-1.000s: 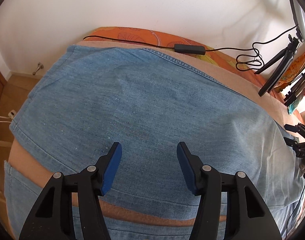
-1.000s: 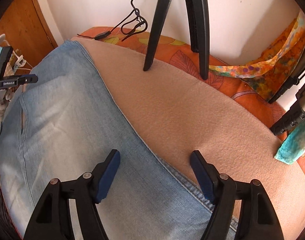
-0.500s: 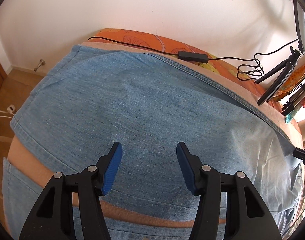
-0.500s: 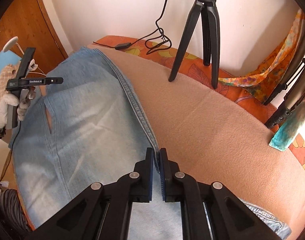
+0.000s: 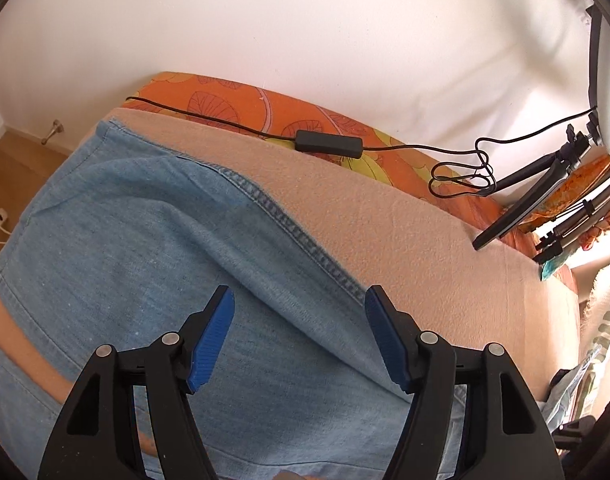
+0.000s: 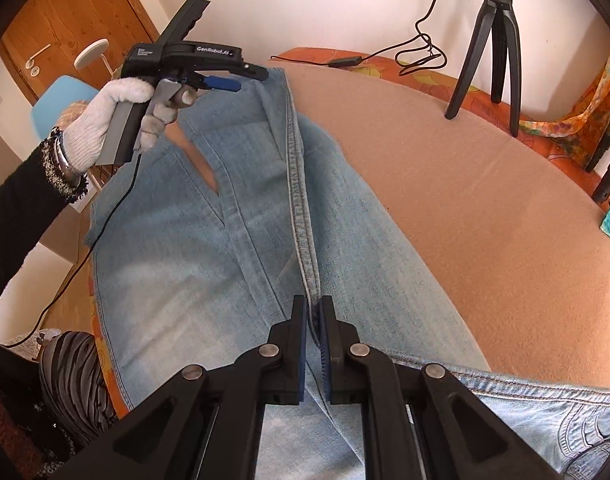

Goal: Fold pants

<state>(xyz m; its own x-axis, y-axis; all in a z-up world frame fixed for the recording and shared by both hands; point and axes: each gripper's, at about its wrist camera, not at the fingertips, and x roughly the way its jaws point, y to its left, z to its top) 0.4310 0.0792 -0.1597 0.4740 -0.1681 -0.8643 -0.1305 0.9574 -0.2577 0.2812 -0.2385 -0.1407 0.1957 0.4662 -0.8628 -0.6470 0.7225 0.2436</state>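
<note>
Light blue denim pants [image 5: 153, 240] lie spread on a beige blanket [image 5: 405, 232]. My left gripper [image 5: 299, 312] is open and empty, hovering over the denim near its stitched side seam [image 5: 305, 240]. In the right wrist view my right gripper [image 6: 312, 316] is shut on the raised seam edge of the pants [image 6: 165, 264], lifting it into a ridge that runs away from the jaws. The left gripper [image 6: 221, 80], held by a white-gloved hand, shows at the far end of the pants, above them.
A black cable with an inline box [image 5: 329, 145] lies on the orange sheet [image 5: 225, 96] by the wall. Black tripods [image 6: 493, 40] stand at the blanket's far side. A wooden door [image 6: 65, 28] and a blue chair [image 6: 61, 96] are at the left.
My right gripper closed on the pants' seam edge and pulled it up and across, uncovering more blanket. The left gripper stayed open and rose above the far end.
</note>
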